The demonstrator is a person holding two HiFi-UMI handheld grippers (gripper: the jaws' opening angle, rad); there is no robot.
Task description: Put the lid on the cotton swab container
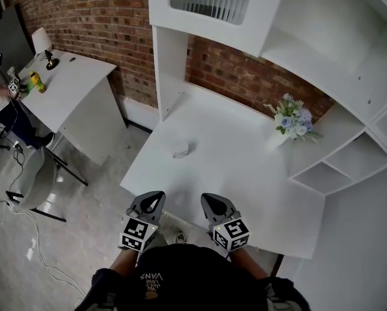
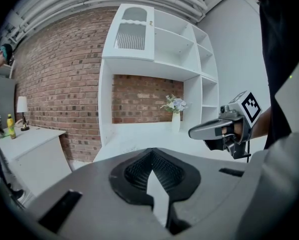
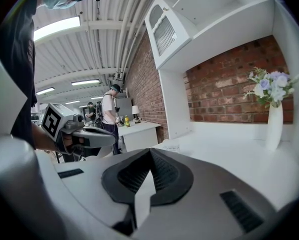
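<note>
**First:** At this moment you held both tools low at the near edge of the white desk [image 1: 245, 173], close to your body. Your left gripper [image 1: 149, 203] had its jaws pressed together with nothing between them. Your right gripper [image 1: 214, 206] was the same, closed and empty.

**Second:** And the cotton swab container [image 1: 180, 149] sat well apart from your tools. It was out toward the middle of the desk on its left half, far from the vase of flowers [image 1: 289, 123]. It showed too small for me to tell you whether the lid lay on it, beside it or somewhere else.

**First:** So I judged you were at the very start: nothing reached for, nothing gripped.

**Second:** Agreed. Your next move called for spreading one pair of jaws, reaching forward and finding the lid. Your other tool was free to steady the container while you seated the lid squarely.
</note>
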